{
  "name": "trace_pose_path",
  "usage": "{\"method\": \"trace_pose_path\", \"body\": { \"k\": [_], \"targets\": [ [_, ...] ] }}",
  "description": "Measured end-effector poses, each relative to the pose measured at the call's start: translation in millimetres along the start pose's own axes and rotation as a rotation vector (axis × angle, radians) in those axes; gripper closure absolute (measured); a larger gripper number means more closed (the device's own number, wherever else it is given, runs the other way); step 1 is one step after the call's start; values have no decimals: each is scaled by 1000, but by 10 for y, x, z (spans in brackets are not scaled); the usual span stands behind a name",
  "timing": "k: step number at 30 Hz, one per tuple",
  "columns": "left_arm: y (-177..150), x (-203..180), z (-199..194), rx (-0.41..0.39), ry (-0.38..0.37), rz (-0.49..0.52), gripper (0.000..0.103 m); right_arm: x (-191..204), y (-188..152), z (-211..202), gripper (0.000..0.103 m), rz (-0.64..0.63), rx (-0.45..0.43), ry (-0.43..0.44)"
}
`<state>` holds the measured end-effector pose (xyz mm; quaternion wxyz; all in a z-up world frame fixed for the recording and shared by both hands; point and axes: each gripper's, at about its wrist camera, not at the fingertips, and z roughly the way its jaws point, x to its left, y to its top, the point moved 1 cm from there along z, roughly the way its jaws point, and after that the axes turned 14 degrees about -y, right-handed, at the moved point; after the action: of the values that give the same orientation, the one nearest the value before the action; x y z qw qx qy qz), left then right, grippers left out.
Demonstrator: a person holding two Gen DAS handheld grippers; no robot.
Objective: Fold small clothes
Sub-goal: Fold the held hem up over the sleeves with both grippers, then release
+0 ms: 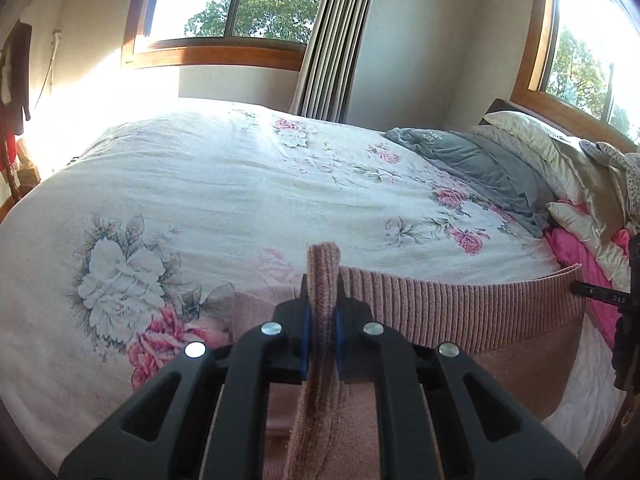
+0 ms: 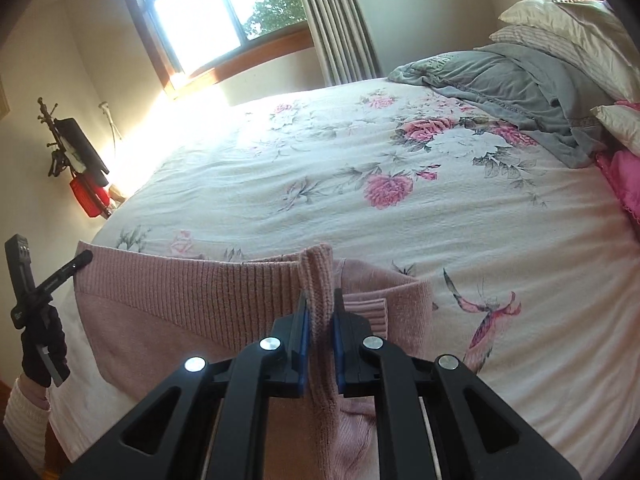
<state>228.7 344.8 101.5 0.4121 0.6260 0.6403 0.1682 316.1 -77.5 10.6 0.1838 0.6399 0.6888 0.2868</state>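
Observation:
A pink knitted sweater [image 1: 460, 312] is held up over the near edge of the bed, its ribbed hem stretched between both grippers. My left gripper [image 1: 322, 284] is shut on one corner of the hem, a fold of knit standing up between its blue pads. In the right wrist view the same sweater [image 2: 168, 292] spans leftward, and my right gripper [image 2: 320, 300] is shut on the other hem corner. The right gripper's tip [image 1: 588, 290] shows at the hem's far end in the left view; the left gripper [image 2: 76, 264] shows at the far left in the right view.
The bed carries a white floral bedspread [image 1: 240, 184]. A grey blanket [image 1: 480, 164], cream pillows [image 1: 532, 132] and pink bedding [image 1: 576, 252] lie at its head on the right. Windows and a striped curtain [image 1: 336, 40] stand behind. A gloved hand [image 2: 40, 344] holds the left gripper.

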Motion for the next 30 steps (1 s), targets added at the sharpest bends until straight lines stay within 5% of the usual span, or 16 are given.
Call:
{"method": "trace_pose_path", "body": {
  "k": [11, 14, 19, 21, 30],
  "targets": [
    [-139, 414, 1133, 187, 66, -54, 94, -70, 120, 1078, 93, 59, 134, -79],
    [-240, 570, 1244, 229, 83, -102, 84, -124, 14, 1254, 92, 71, 171, -107],
    [-285, 809, 1028, 197, 102, -169, 58, -266, -133, 1188, 80, 96, 173, -116],
    [-321, 853, 824, 186, 80, -209, 58, -311, -235, 1039, 66, 99, 169, -103],
    [-1242, 519, 28, 303, 26, -193, 55, -227, -1127, 360, 55, 41, 239, 40]
  ]
}}
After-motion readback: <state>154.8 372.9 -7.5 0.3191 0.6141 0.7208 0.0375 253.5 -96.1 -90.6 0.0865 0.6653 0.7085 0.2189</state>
